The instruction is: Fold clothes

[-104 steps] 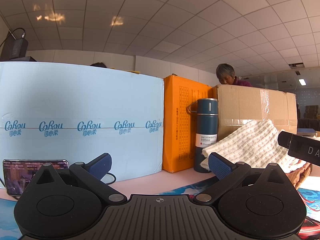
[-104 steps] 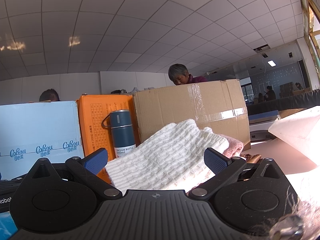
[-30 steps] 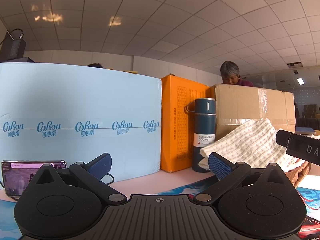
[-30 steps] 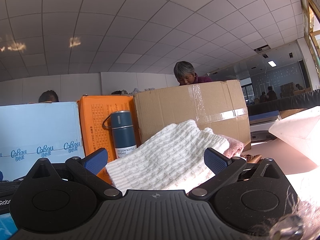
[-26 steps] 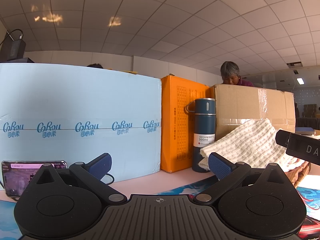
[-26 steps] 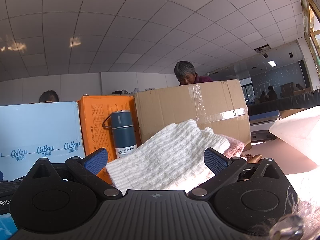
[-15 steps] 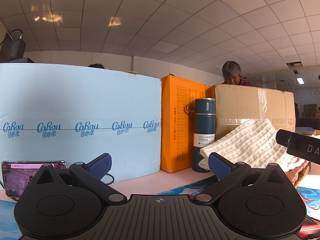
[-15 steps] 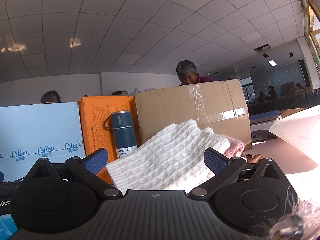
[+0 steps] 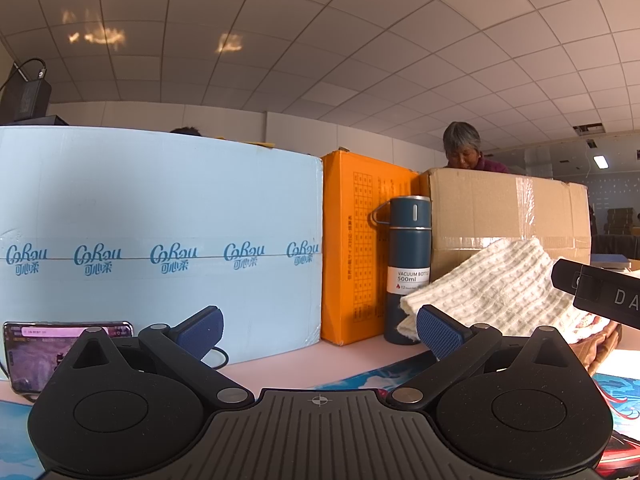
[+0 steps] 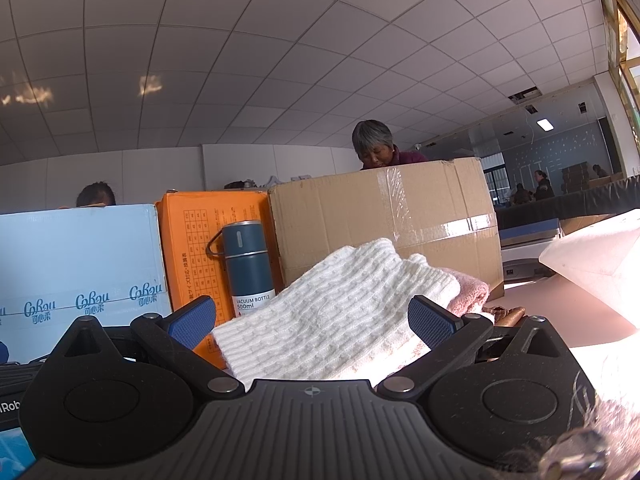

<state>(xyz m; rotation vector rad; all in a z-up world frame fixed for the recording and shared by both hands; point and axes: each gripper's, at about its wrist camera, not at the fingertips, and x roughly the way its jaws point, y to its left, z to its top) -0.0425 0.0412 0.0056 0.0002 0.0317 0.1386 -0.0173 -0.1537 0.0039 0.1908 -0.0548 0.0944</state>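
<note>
Basically nothing has changed on my side: both views match the ones from a few seconds back, same boxes, same flask, same pile. Only the woman (image 10: pixel 374 144) behind the brown box (image 10: pixel 384 220) has shifted her head a little. So I judge the fold has not begun; I am idling before the first reach.

Left tongs (image 9: pixel 320 326) are spread wide with nothing between the pads. Right tongs (image 10: pixel 312 318) are spread wide too, gripping nothing.

The clothes: a white knit (image 10: pixel 336 320) lies on top of a pile, with a pink piece (image 10: pixel 470 290) under it at its right edge. In the right view the knit sits straight ahead, filling the gap between the two pads, near the right tongs, but I cannot tell whether anything touches it. In the left view the same knit (image 9: pixel 496 292) lies off to the right, beyond the right pad, not between the pads. A dark bar (image 9: pixel 596 290) lettered "DA" cuts in front of it at the right edge, probably part of the other rig.

The flask (image 9: pixel 408 268) stands just left of the pile, against the orange box (image 9: pixel 352 248). The blue box (image 9: pixel 160 240) fills the left, with a phone (image 9: pixel 64 350) propped on the pink counter (image 9: pixel 304 364) before it.

My guess: the right tongs are better placed to take the knit first; the left would need to swing right.
</note>
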